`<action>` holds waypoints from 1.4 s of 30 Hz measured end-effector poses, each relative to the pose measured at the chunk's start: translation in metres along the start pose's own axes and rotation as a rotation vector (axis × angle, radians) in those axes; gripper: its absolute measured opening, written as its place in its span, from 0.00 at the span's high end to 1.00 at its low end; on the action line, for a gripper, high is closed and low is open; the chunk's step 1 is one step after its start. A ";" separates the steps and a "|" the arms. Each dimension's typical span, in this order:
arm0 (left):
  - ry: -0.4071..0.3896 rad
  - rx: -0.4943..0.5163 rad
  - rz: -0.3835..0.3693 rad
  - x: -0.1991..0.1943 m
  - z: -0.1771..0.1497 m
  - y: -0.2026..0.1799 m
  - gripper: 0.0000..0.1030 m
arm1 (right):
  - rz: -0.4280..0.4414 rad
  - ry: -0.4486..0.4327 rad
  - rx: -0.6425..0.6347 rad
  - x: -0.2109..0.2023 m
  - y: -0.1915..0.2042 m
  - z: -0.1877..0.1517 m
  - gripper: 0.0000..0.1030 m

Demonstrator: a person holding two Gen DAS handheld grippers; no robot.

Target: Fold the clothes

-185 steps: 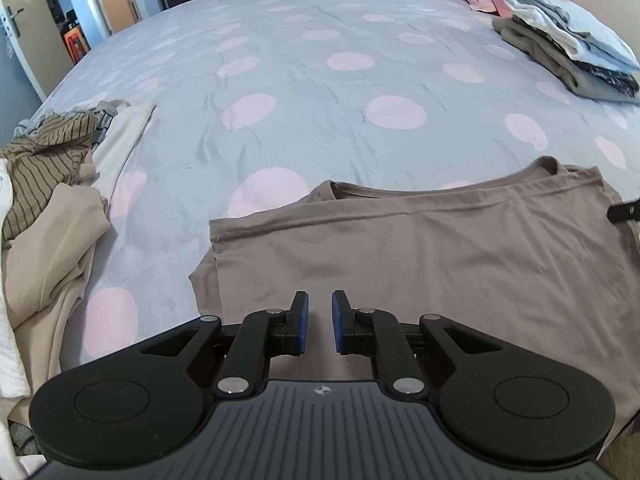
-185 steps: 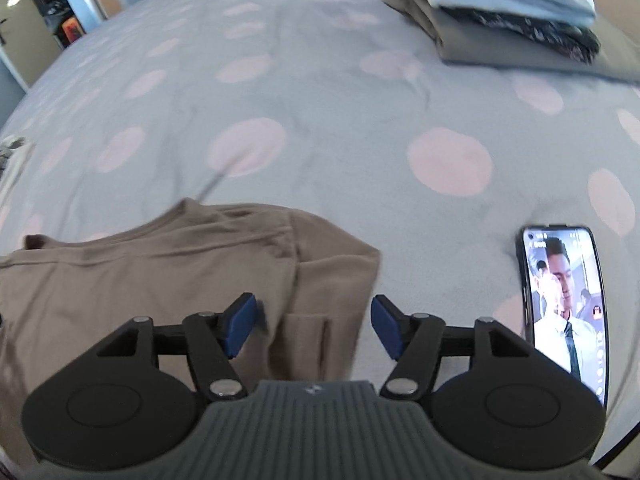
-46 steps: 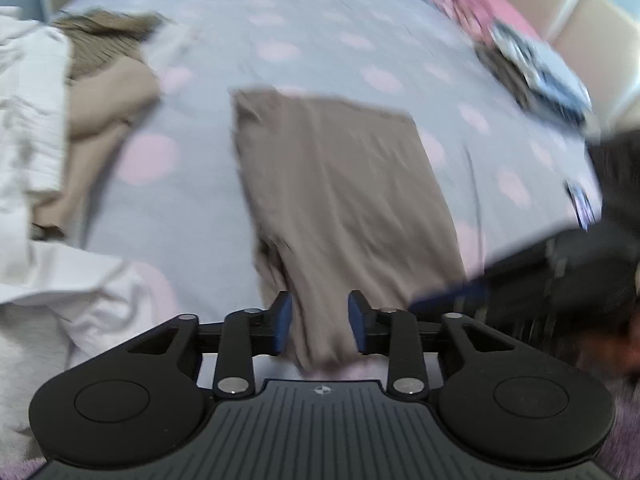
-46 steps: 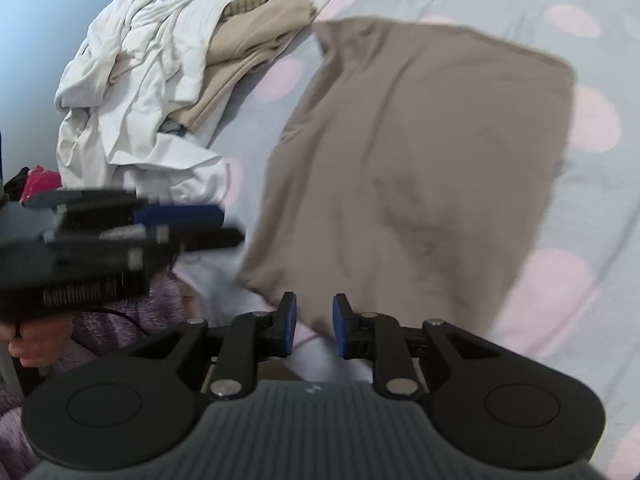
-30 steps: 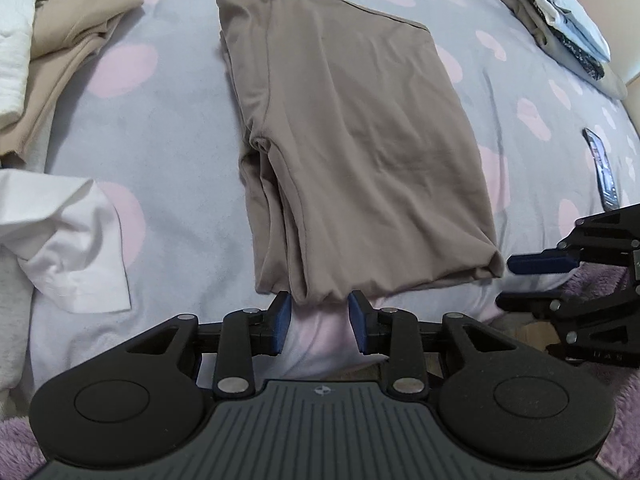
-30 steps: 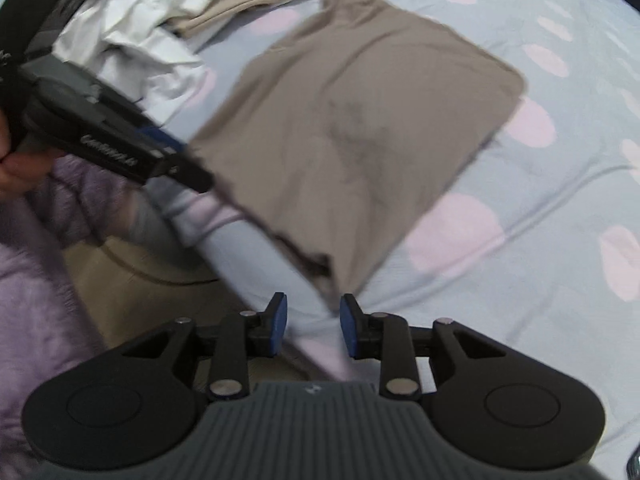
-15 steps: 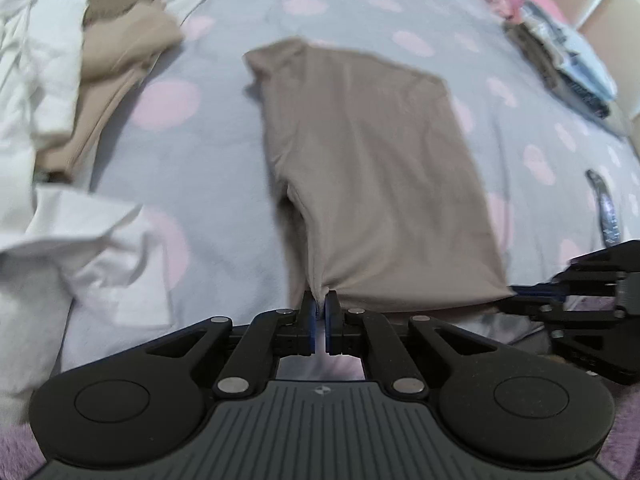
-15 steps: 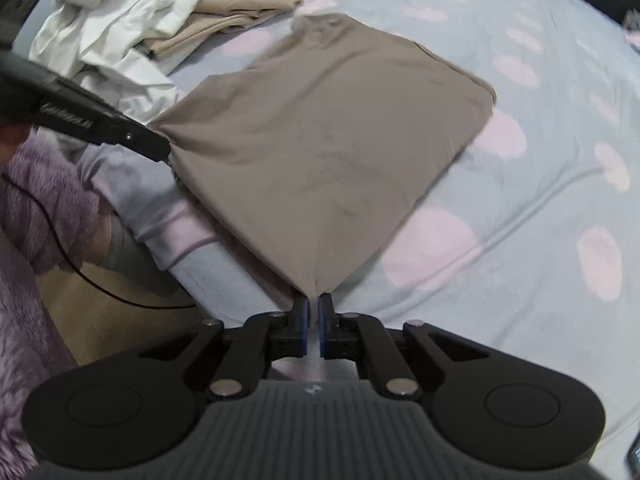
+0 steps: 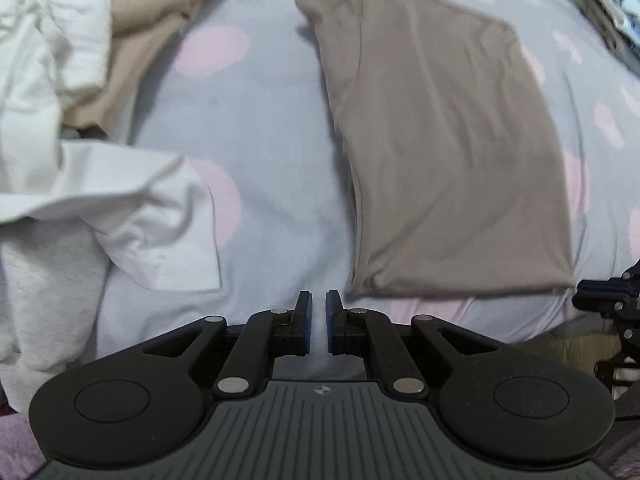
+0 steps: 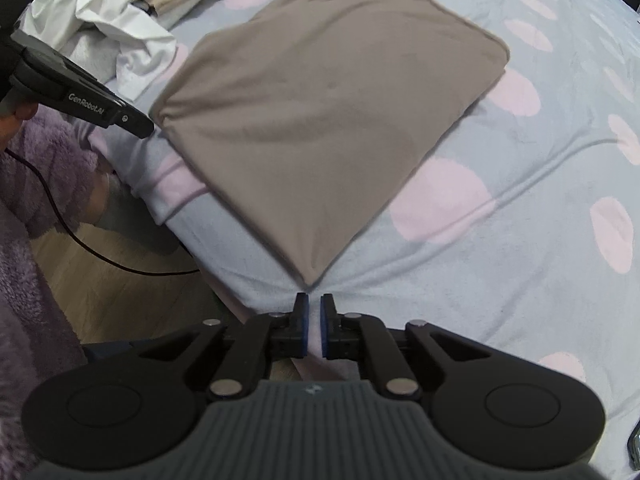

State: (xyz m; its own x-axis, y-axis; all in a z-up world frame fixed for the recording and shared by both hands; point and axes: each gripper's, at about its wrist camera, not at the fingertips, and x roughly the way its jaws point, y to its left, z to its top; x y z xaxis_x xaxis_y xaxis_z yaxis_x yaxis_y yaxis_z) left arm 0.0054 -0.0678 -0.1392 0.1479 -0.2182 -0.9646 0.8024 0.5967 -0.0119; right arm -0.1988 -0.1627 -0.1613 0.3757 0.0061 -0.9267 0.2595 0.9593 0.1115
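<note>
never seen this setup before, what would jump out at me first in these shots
The folded taupe t-shirt lying flat on the grey, pink-dotted bedspread. The right gripper, jaws opening, sits just off its near corner with nothing between them. A heap of white and beige unfolded clothes lies left of it.

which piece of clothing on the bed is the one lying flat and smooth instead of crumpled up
The taupe shirt, spread out as a neat flat rectangle near the bed's edge. The white clothes and beige garment beside it lie bunched in a heap.
</note>
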 end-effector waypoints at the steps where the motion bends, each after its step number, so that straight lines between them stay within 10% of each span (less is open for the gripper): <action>1: -0.025 -0.004 0.006 -0.004 0.002 0.001 0.96 | 0.004 -0.015 0.003 -0.004 -0.001 0.001 0.92; 13: -0.253 -0.002 0.044 -0.017 0.038 -0.012 0.88 | -0.013 -0.199 0.139 -0.021 -0.019 0.031 0.71; 19: -0.245 -0.078 0.024 -0.005 0.059 -0.004 0.86 | -0.069 -0.253 0.276 -0.018 -0.049 0.047 0.64; 28: -0.278 -0.137 -0.037 0.007 0.101 0.007 0.54 | -0.066 -0.308 0.399 -0.016 -0.088 0.068 0.51; 42: -0.169 -0.301 -0.129 0.061 0.144 0.027 0.53 | -0.005 -0.306 0.657 0.011 -0.150 0.094 0.48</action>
State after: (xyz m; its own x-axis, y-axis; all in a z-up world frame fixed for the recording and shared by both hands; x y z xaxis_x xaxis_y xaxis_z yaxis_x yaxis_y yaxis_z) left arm 0.1193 -0.1761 -0.1608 0.1704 -0.4160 -0.8933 0.6186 0.7508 -0.2317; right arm -0.1498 -0.3332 -0.1547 0.5802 -0.1696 -0.7966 0.7070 0.5905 0.3892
